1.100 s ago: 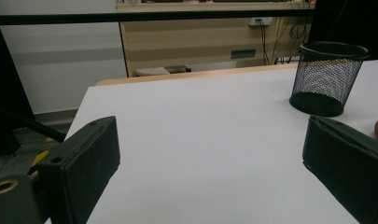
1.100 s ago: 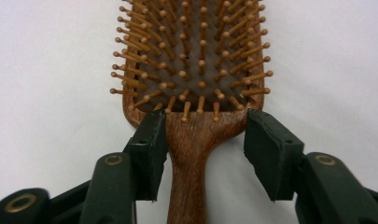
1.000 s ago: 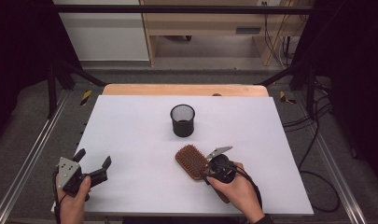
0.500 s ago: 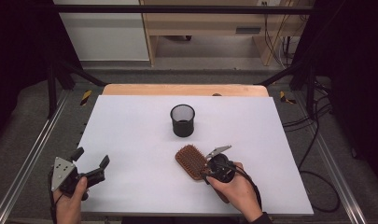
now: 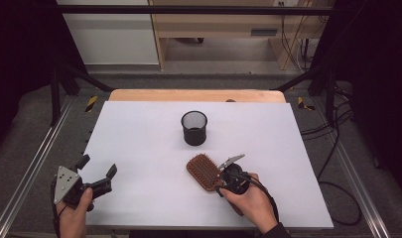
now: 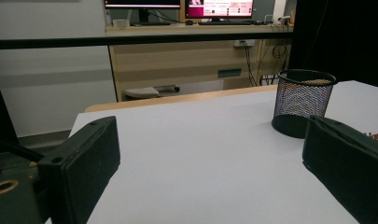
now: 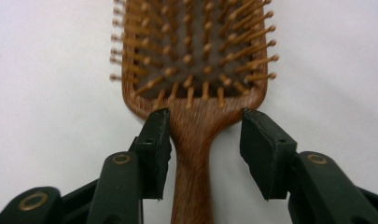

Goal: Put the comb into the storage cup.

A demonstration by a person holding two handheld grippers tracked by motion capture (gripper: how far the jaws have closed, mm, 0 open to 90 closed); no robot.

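Straddling the neck of the hairbrush [image 7: 196, 60], the right gripper [image 7: 203, 149] stands open, jaws not yet touching wood. The hairbrush lies bristles-up near the mesh cup [image 5: 194, 127]. Close squarely on the handle before lifting. The left gripper [image 5: 95, 173] waits open, well apart.

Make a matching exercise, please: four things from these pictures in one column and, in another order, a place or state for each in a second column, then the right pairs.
Things
1. brown wooden paddle hairbrush
2. black wire-mesh cup
3. left gripper
4. right gripper

Places or states
A. stands upright near the middle of the white table
B. open at the table's near left edge, around nothing
C. lies bristles up
D. open, one of its fingers on each side of the handle's neck

Pairs: 1-C, 2-A, 3-B, 4-D
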